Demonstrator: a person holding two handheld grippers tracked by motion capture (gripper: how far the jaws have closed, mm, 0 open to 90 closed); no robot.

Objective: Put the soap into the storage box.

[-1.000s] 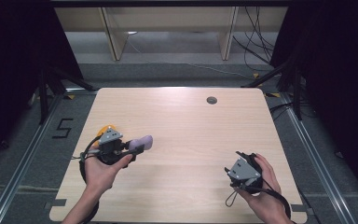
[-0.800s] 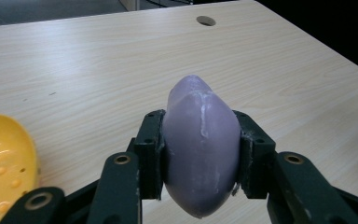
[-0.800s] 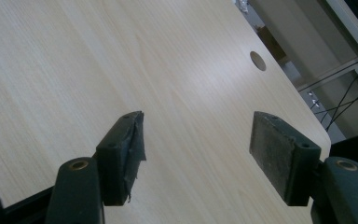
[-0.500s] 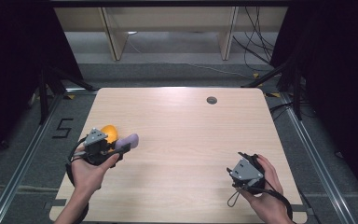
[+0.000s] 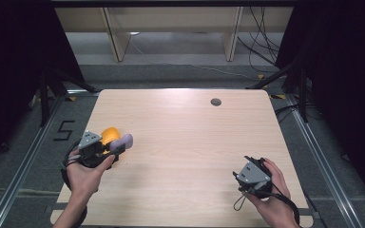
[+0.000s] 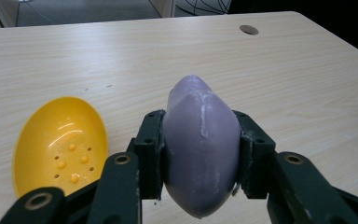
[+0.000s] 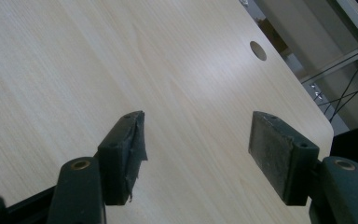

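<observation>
The left gripper (image 6: 200, 158) has its two pads clamped on a purple soap (image 6: 200, 149), one pad on each broad side, with the bar's rounded end sticking out past them and its lower end hanging below. Just beside it, on the jaws' left in the left gripper view, lies a yellow dish (image 6: 60, 149), hollow side up, with small bumps in its floor. From above, the soap (image 5: 123, 141) sits near the table's (image 5: 195, 137) left edge, with the dish (image 5: 108, 135) right behind it; whether the two touch is hard to tell there. The left hand (image 5: 88, 168) grips the tool from below.

The right gripper (image 7: 198, 144) has its pads well apart, with bare wood between them; they have just been closing a little. It rests in the right hand (image 5: 266, 187) near the table's front right corner. A round hole (image 5: 216, 101) lies toward the far edge.
</observation>
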